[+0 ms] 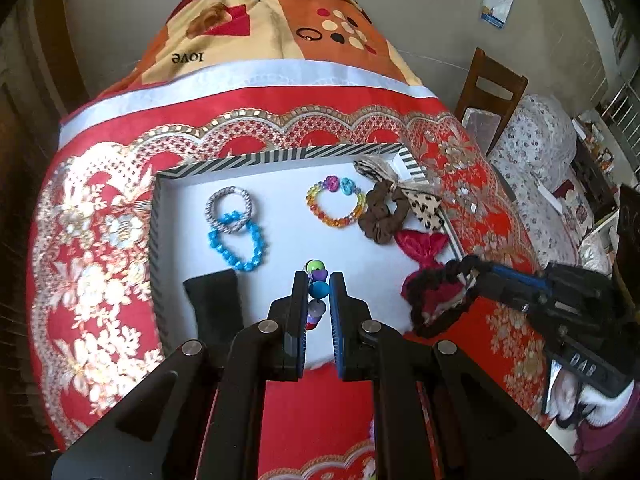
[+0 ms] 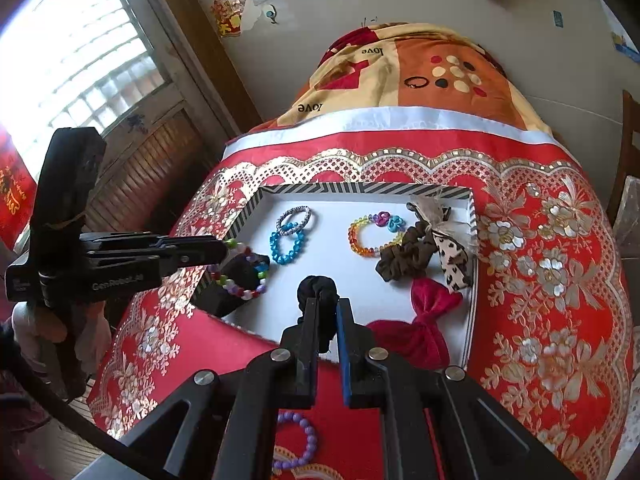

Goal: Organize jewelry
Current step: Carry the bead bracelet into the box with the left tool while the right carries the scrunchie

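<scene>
A white tray with a striped rim (image 1: 280,157) (image 2: 360,189) lies on the red cloth. In it are a silver bracelet (image 1: 229,209), a blue bead bracelet (image 1: 237,245), a rainbow bead bracelet (image 1: 337,207), a brown scrunchie (image 1: 382,216), a leopard bow (image 1: 426,208) and a red bow (image 1: 424,246). My left gripper (image 1: 319,280) (image 2: 226,249) is shut on a multicoloured bead bracelet (image 1: 319,289) (image 2: 240,276) above the tray's near left part. My right gripper (image 2: 326,304) (image 1: 470,276) is shut on a black scrunchie (image 2: 318,292) (image 1: 440,300) over the tray's near edge.
A purple bead bracelet (image 2: 300,440) lies on the red cloth in front of the tray. A thin dark ring (image 1: 309,34) lies on the far patterned cloth. A wooden chair (image 1: 492,92) stands at the right. A black block (image 1: 214,300) sits in the tray's near left corner.
</scene>
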Available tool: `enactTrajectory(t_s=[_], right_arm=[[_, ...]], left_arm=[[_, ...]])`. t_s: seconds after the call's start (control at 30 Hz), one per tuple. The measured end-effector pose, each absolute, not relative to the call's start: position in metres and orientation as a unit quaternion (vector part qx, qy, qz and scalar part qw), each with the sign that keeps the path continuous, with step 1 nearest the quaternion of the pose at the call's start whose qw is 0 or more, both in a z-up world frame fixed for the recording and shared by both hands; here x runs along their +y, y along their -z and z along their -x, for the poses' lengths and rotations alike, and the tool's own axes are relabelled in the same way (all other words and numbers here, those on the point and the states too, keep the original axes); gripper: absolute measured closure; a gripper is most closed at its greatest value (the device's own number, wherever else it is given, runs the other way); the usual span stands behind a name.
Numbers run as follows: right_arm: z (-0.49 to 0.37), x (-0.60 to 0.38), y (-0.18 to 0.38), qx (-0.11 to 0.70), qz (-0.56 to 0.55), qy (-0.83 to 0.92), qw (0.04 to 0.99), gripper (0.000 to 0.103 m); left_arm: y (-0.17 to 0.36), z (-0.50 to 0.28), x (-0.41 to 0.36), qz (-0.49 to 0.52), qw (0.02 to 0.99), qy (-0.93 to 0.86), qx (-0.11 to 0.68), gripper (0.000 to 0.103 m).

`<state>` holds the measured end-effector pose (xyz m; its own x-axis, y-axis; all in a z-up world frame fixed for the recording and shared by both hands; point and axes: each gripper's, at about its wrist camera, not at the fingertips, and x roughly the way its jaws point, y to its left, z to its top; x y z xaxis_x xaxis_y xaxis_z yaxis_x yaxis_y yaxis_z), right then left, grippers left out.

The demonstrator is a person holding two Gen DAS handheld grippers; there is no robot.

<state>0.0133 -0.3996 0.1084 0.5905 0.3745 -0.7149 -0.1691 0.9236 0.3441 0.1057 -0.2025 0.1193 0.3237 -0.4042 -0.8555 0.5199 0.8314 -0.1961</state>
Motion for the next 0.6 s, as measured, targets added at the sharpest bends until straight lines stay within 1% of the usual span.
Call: enactTrajectory(t_s=[0.23, 0.47, 0.6], right_arm=[[-0.040, -0.395, -0.089, 0.441, -0.138, -0.156, 0.873, 0.096], [-0.070, -0.390, -0.062, 0.461, -0.147, -0.147, 0.863, 0.096], [-0.092, -0.397, -0.035, 0.489, -0.150, -0.120, 0.851, 0.096]], left_arm=[[-0.088, -0.139, -0.217, -0.009, 0.797, 0.279, 0.536, 0.094], [-0.052, -0.158, -0.206, -0.007, 0.792, 0.237, 0.562, 0.094], [-0.040, -0.160, -0.197, -0.015, 0.791, 0.219, 0.571, 0.094]])
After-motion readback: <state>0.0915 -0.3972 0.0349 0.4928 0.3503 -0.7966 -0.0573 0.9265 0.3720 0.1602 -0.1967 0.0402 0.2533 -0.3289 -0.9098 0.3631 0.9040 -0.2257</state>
